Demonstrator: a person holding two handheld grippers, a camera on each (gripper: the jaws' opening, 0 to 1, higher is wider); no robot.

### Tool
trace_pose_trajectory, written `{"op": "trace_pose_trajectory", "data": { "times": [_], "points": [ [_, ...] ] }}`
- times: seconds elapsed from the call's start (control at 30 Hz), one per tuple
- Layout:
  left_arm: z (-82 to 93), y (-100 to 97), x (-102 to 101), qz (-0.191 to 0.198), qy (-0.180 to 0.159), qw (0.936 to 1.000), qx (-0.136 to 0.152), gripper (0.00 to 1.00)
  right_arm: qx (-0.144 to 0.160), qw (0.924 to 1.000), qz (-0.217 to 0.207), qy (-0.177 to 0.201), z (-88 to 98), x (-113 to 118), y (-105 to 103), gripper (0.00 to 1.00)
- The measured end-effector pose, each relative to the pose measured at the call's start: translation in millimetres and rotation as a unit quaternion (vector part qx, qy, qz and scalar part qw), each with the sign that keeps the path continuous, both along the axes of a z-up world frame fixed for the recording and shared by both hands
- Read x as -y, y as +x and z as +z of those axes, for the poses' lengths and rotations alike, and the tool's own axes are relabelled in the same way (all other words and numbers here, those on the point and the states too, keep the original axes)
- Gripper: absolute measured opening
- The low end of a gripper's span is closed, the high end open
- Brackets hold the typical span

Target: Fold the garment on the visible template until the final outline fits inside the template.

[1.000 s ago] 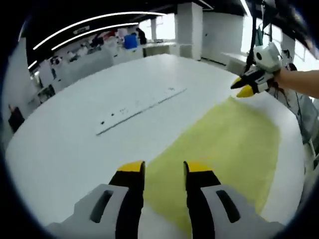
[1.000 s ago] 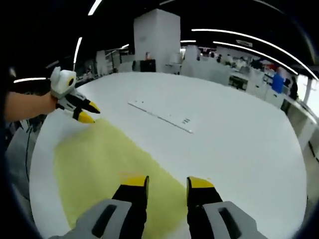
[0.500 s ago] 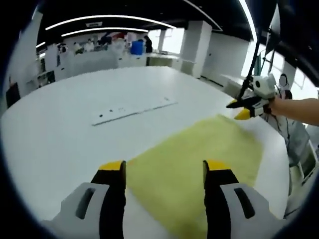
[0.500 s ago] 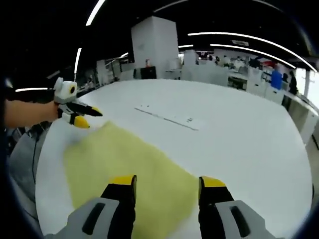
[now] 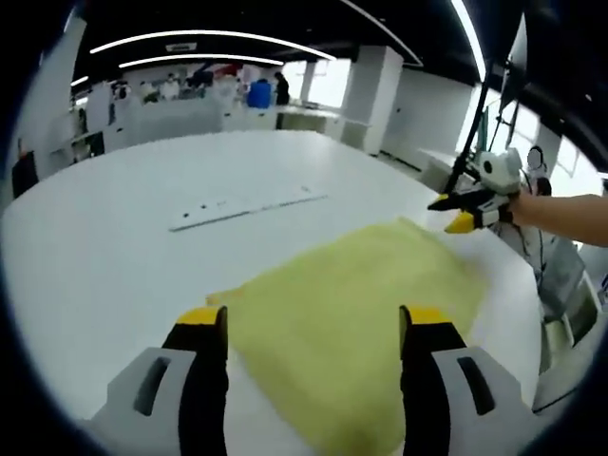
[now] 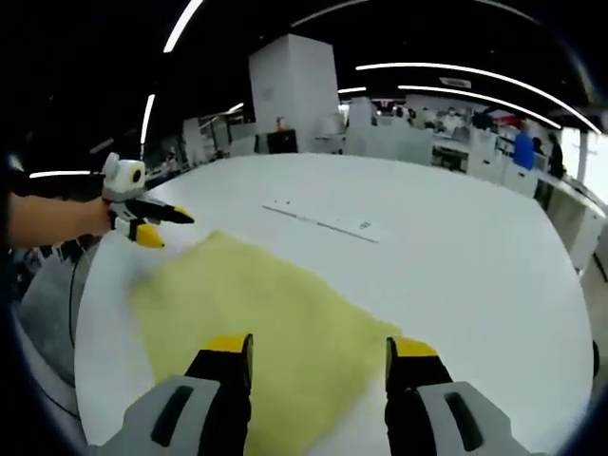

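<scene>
— Yellow item, first entry?

— Yellow garment (image 5: 351,313), one piece, soft cloth, lying flat on the white table (image 5: 104,256). In the left gripper view it spreads from between the jaws toward the table's right edge; in the right gripper view the same garment (image 6: 256,313) runs from the jaws toward the table's left edge.

— Template?

— Thin pale strip (image 5: 249,207) with small dark marks, flat on the table, further toward the middle than the garment, apart from it. Right gripper view: strip (image 6: 325,221) beyond the cloth's far edge, not touching.

— Grippers?

— Left gripper (image 5: 312,318): black jaws with yellow tips, spread wide, garment showing between them. Whether the tips touch the cloth, cannot tell. Seen from the right gripper view, the left gripper (image 6: 157,226) sits at the garment's far corner near the table's edge, held by a hand (image 6: 90,218); the spacing of its jaws cannot be judged from that angle.

— And the right?

— Right gripper (image 6: 318,347): jaws wide apart, cloth between them. In the left gripper view the right gripper (image 5: 456,211) is at the garment's far corner by the table's edge, on a bare forearm (image 5: 565,214).

— Surroundings?

— Large open room, ceiling light strips (image 5: 190,38), a white pillar (image 6: 294,95), distant benches.
</scene>
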State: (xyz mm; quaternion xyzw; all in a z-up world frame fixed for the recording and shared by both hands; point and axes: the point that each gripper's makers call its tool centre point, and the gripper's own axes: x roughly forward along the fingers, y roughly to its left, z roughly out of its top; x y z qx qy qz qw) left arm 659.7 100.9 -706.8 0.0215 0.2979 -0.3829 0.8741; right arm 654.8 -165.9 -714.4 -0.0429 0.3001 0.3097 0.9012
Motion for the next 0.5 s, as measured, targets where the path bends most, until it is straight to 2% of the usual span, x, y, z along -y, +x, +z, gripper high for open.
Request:
{"op": "trace_pose_trajectory", "data": {
  "times": [0.5],
  "points": [
    [1.9, -27.3, -7, 0.003, -0.003, 1.0, -0.002, 0.69, 0.005, 1.0, -0.003, 0.008, 6.2, 1, -29, 0.56]
  ]
}}
